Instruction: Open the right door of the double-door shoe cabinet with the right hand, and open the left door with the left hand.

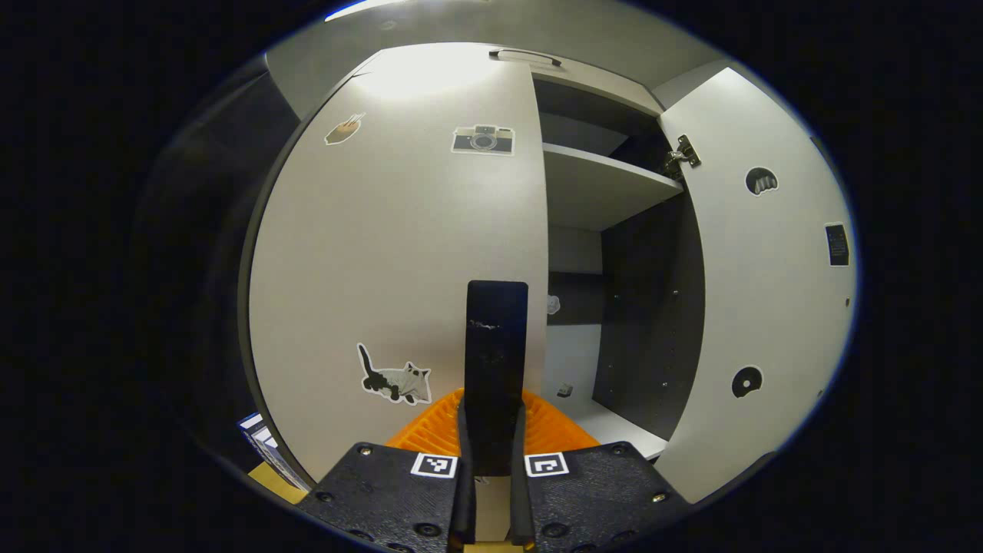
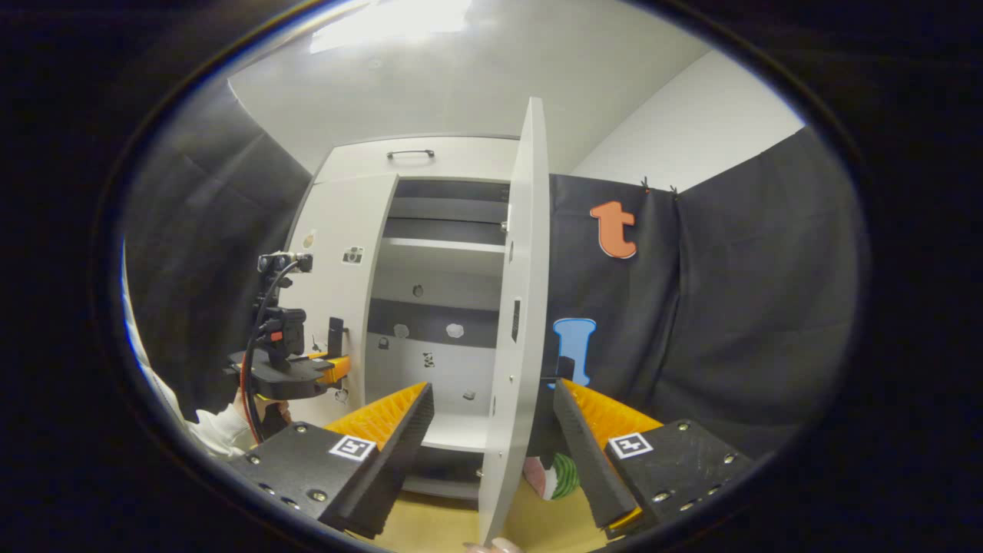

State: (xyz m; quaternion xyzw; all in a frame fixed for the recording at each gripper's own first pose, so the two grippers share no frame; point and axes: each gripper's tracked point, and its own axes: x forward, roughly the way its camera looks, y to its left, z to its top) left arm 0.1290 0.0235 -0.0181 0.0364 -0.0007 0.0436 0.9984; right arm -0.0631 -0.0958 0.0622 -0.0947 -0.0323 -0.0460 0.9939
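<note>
The white left door (image 1: 399,253) of the shoe cabinet stands closed, with animal and camera stickers on it. My left gripper (image 1: 495,408) is shut on its upright black handle (image 1: 497,338) near the door's right edge. The right door (image 1: 760,292) is swung wide open. In the right gripper view that right door (image 2: 522,307) shows edge-on, and my right gripper (image 2: 491,388) is open with one finger on each side of it. Farther off, the left gripper (image 2: 307,369) sits at the handle (image 2: 335,336) of the left door (image 2: 349,292).
White shelves (image 1: 607,184) and dark inner walls show inside the cabinet. A panel with a handle (image 1: 526,55) runs above the doors. A white sleeve (image 2: 219,426) holds the left gripper. A green and pink object (image 2: 557,476) lies on the wooden floor by the open door.
</note>
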